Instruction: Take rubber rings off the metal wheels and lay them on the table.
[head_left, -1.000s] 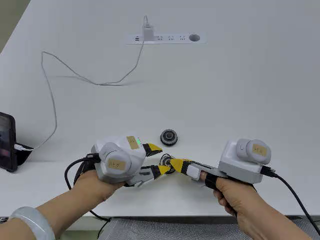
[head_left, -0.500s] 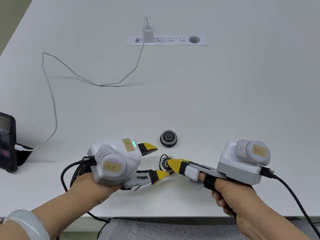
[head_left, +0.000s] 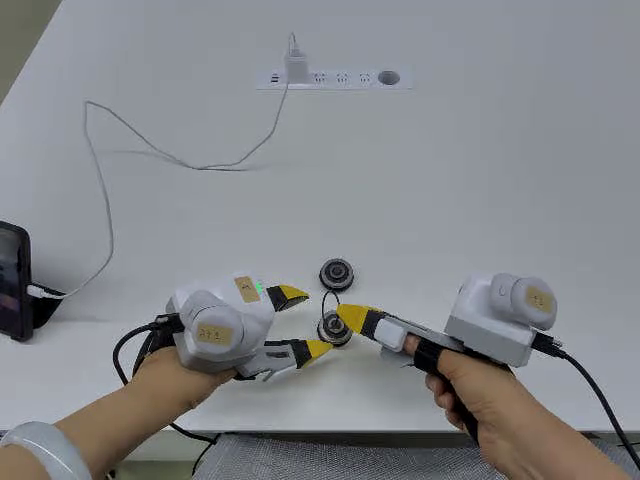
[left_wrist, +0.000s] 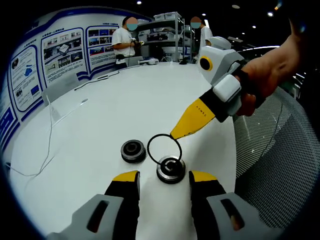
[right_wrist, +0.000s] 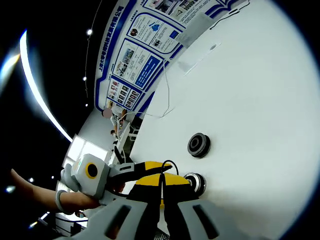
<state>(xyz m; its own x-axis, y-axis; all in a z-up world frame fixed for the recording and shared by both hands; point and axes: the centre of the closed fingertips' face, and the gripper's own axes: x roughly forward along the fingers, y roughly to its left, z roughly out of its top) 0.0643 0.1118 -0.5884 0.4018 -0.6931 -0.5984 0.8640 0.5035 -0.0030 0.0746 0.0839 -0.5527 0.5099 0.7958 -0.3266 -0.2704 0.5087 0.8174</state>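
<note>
Two metal wheels lie near the table's front edge: a far wheel (head_left: 337, 273) (left_wrist: 133, 150) (right_wrist: 199, 144) and a near wheel (head_left: 334, 329) (left_wrist: 171, 169) (right_wrist: 194, 183). My right gripper (head_left: 350, 317) (right_wrist: 161, 181) is shut on a thin black rubber ring (head_left: 327, 301) (left_wrist: 164, 148) (right_wrist: 169, 164). The ring stands as an open loop, its lower edge at the near wheel's top. My left gripper (head_left: 303, 321) (left_wrist: 164, 176) is open, one jaw on either side of the near wheel and not touching it.
A white power strip (head_left: 332, 77) with a charger lies at the back, and its cable (head_left: 100, 190) runs to a phone (head_left: 10, 282) at the left edge. The table's front edge is just below my hands. Two people stand far behind the table (left_wrist: 75, 120).
My left gripper has drawn back to the left, off the near wheel. The right gripper has pulled the ring up from that wheel, so the ring now shows as a loop.
</note>
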